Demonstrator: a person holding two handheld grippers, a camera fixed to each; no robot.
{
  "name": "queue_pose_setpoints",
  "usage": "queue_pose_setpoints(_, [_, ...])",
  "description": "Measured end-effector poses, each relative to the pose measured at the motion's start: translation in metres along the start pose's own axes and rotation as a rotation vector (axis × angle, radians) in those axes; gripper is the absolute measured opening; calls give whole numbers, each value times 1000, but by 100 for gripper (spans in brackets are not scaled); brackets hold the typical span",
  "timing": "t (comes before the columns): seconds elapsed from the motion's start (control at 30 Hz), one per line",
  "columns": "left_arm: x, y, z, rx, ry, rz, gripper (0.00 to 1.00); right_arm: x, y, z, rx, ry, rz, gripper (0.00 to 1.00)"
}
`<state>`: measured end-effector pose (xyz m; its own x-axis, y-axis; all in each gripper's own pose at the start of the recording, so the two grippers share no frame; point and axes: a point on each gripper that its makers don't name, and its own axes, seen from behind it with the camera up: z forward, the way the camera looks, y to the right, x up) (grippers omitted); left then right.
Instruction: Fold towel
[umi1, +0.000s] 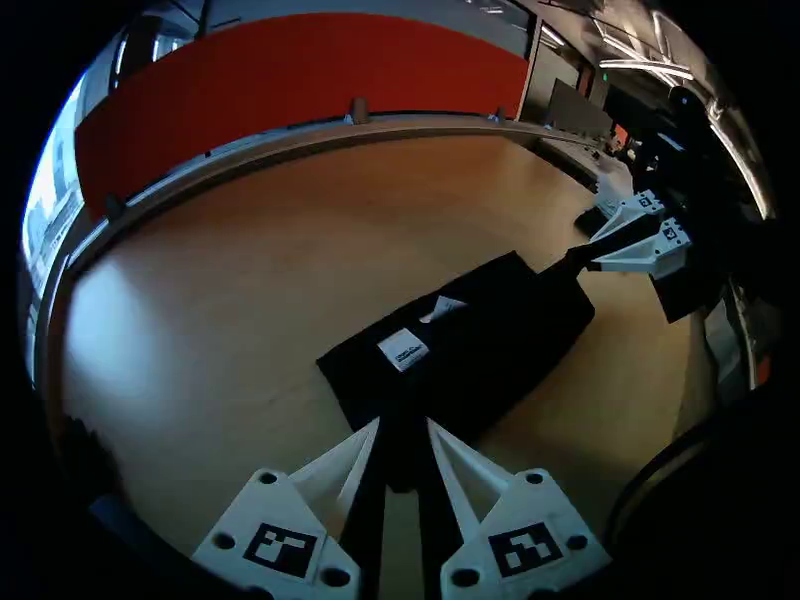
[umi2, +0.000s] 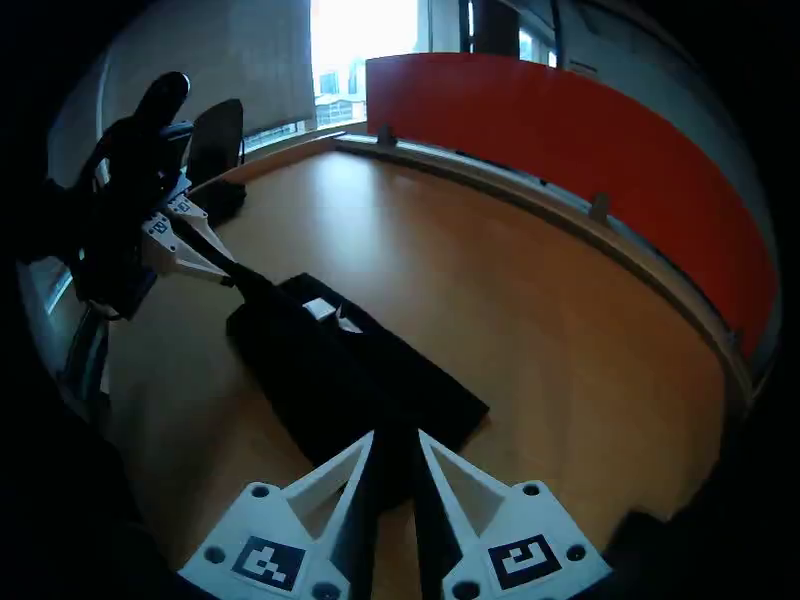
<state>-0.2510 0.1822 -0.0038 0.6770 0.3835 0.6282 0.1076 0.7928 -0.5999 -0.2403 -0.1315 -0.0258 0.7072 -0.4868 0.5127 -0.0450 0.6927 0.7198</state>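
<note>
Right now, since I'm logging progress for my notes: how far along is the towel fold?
Done: the black towel already lies as a narrow band on the table, tags up. In hand: left gripper and right gripper each pinch an opposite end. Left: probably bringing those ends together.

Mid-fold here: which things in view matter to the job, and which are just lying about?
Job: black towel, left gripper, right gripper, each pinching one end.
Lying about: wooden table, red partition, window.
</note>
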Motion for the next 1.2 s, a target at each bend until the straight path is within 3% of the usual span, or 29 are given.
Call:
queue_pose_setpoints(0.33, [-2, -11, 18, 39, -6, 7, 18, -6, 10, 16, -10, -11, 35, 17])
queue_pose_setpoints(0.67, [-4, -22, 33, 85, -13, 19, 25, -16, 19, 29, -38, -31, 72, 19])
queue_pose_setpoints(0.87, [0, -31, 38, 115, -5, 31, 34, -19, 26, 34, -64, -34, 83, 25])
queue_pose_setpoints(1.2, [0, -48, 47, 179, -8, 68, 44, -22, 42, 38, -111, -39, 96, 60])
